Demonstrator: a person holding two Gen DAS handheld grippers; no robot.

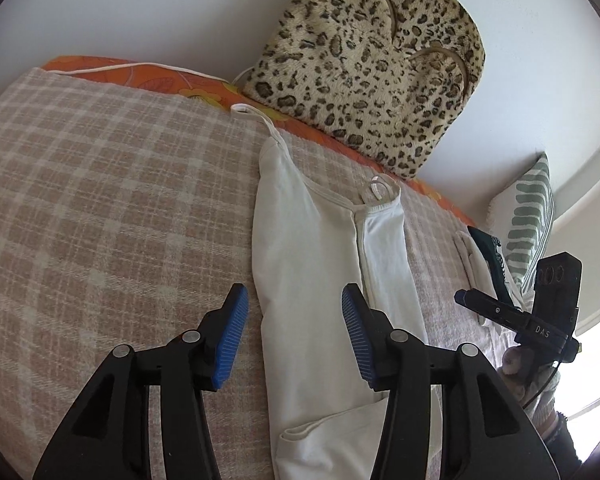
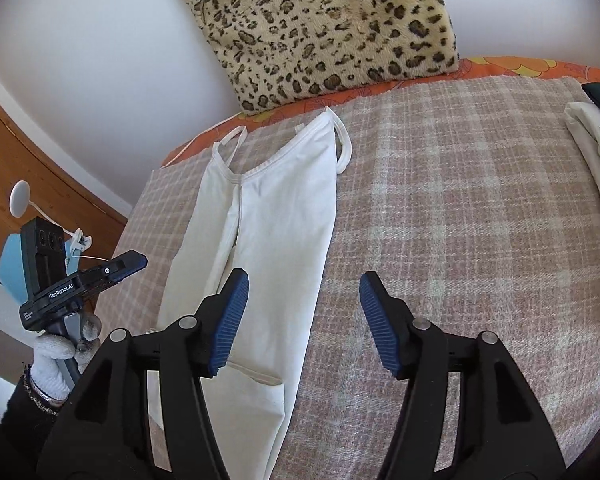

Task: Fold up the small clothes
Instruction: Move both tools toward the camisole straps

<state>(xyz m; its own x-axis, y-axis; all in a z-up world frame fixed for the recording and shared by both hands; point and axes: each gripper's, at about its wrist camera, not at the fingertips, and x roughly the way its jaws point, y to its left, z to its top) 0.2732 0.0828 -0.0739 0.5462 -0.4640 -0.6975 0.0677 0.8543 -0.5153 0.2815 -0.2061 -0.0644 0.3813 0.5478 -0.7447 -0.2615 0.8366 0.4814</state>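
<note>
- Hovering over the bed, both grippers are spread with nothing between the pads: left gripper (image 1: 295, 338) sits above the near part of the top (image 1: 320, 264), right gripper (image 2: 304, 322) hangs just past the top's right edge, over bare blanket (image 2: 460, 200).
- Task thing: one white strappy top, lying lengthwise on the checked blanket, straps at the far end, hem near. Both long sides look already folded in to the middle, so it's a narrow strip now.
- Step, as I read it: the side folds are done and the grippers have let go. Next is probably the crosswise fold, so each gripper would need to come down on one near hem corner, pinch through all the layers, and carry the hem toward the straps without letting the side flaps fall open.
- Count: two grippers, one top in progress, one pile (image 2: 596, 184) of what looks like folded clothes far right (can't count pieces), one leopard cushion (image 1: 372, 64), one green-striped pillow (image 1: 528, 216).
</note>
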